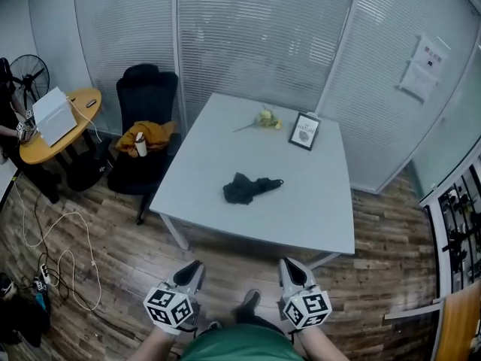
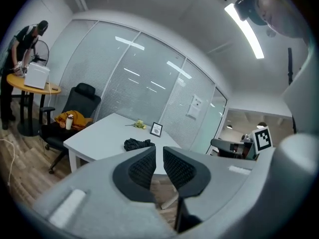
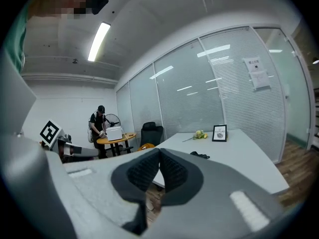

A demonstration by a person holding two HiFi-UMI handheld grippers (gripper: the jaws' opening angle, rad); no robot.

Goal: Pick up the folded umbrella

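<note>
The folded black umbrella (image 1: 251,188) lies crumpled near the middle of the white table (image 1: 316,216). Both grippers hang low at the near side, short of the table edge and well apart from the umbrella. My left gripper (image 1: 195,268) is shut with nothing between its jaws, and so is my right gripper (image 1: 288,266). In the left gripper view the umbrella (image 2: 138,144) shows just above the closed left gripper (image 2: 159,156). In the right gripper view the umbrella (image 3: 200,156) is a small dark shape right of the closed right gripper (image 3: 159,154).
A framed picture (image 1: 305,131) and a small flower sprig (image 1: 264,118) stand at the table's far side. A black office chair (image 1: 144,138) with an orange cloth and a bottle sits left of it. Further left are a round wooden table (image 1: 58,126), a fan, a person (image 3: 100,125) and floor cables (image 1: 64,258).
</note>
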